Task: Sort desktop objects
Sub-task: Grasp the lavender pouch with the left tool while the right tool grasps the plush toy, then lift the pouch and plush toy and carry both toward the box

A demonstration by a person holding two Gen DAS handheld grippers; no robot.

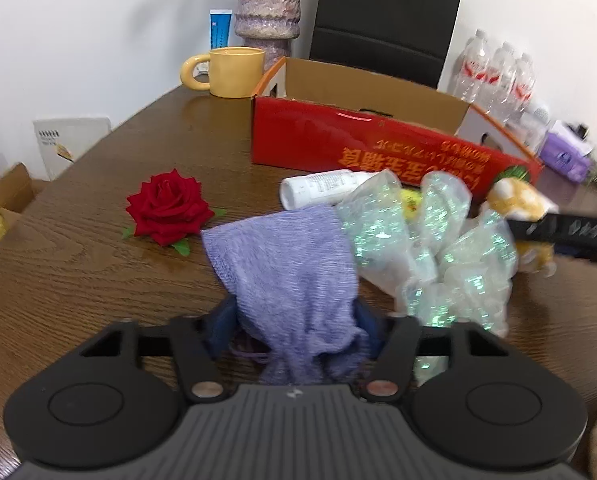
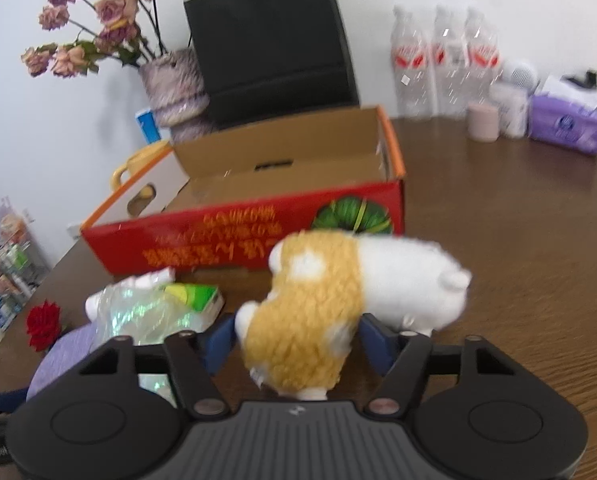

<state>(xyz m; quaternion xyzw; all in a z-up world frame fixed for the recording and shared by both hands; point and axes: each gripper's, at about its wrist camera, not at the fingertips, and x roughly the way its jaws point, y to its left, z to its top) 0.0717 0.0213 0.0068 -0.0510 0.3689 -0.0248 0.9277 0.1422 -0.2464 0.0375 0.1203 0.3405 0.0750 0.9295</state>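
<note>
Purple cloth (image 1: 294,280) and plush toy (image 2: 330,308) in hand-held grippers

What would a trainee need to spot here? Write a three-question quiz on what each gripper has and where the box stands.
1. True or false: the left gripper is shut on the red rose.
2. What does the right gripper grip?
A. white bottle
B. plush toy
C. yellow mug
3. Fill in: the red cardboard box stands on the table with its top ____.

Key:
1. False; it is shut on the purple cloth, and the rose lies apart on the table.
2. B
3. open
</note>
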